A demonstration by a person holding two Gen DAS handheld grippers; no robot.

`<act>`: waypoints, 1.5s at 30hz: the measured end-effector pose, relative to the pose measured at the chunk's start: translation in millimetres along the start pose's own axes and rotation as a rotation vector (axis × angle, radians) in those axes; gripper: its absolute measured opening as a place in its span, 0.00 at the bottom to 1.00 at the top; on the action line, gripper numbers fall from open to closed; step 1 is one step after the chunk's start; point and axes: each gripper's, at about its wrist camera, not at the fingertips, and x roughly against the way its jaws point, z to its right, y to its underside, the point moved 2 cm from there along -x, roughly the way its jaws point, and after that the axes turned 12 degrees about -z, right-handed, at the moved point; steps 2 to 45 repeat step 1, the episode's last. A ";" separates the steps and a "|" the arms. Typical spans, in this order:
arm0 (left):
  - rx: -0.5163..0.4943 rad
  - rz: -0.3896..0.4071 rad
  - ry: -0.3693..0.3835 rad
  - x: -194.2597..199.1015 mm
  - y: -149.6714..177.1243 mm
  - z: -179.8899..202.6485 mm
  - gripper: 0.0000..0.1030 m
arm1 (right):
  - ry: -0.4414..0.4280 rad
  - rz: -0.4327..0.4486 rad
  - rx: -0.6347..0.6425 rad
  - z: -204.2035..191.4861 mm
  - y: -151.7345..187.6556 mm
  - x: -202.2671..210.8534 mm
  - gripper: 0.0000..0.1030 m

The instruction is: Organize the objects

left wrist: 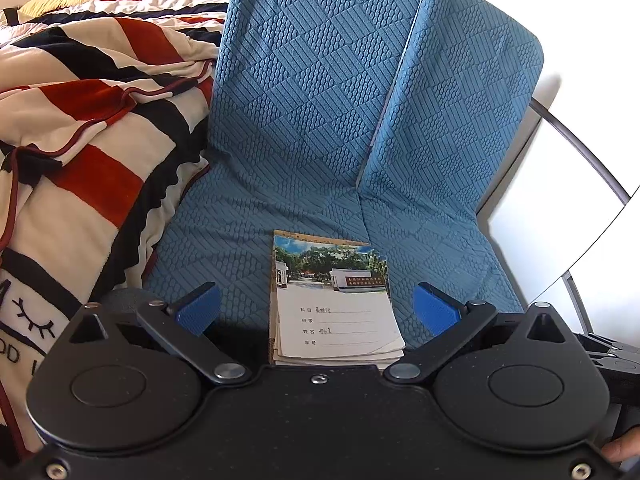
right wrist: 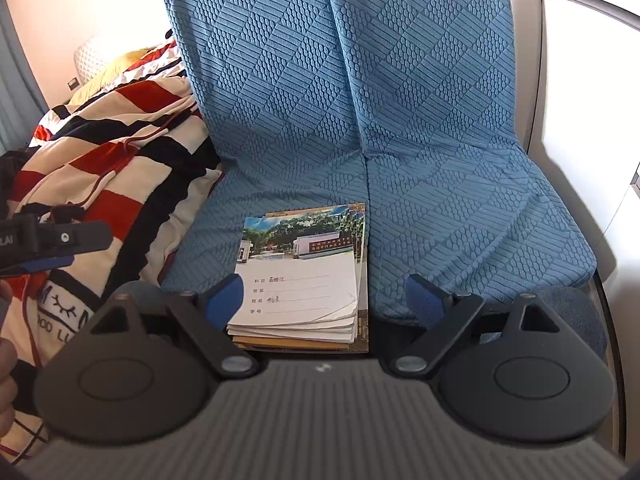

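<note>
Notebooks: a stack of notebooks [left wrist: 336, 304] lies flat on the blue seat cushion [left wrist: 224, 236], near its front edge
Left claw [left wrist: 318, 310]: spread wide, empty, just in front of the stack
Right claw [right wrist: 324, 302]: spread wide, empty, just in front of the stack
Blanket: striped blanket [left wrist: 88, 128] bunched left of the cushion

Blue quilted cushions [left wrist: 312, 80] (red-striped blanket [left wrist: 88, 120])

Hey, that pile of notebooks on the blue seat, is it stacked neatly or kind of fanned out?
Slightly fanned out. The notebooks lie flat on the blue seat cushion, but their edges are staggered, with lower covers peeking out beyond the top one.
</note>
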 end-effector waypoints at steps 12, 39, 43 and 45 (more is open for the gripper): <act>0.000 0.000 -0.001 -0.2 -0.1 -0.2 1.00 | 0.001 0.000 0.002 -0.3 -0.1 -0.1 0.87; 0.000 0.000 -0.001 -0.2 -0.1 -0.2 1.00 | 0.001 0.000 0.002 -0.3 -0.1 -0.1 0.87; 0.000 0.000 -0.001 -0.2 -0.1 -0.2 1.00 | 0.001 0.000 0.002 -0.3 -0.1 -0.1 0.87; 0.000 0.000 -0.001 -0.2 -0.1 -0.2 1.00 | 0.001 0.000 0.002 -0.3 -0.1 -0.1 0.87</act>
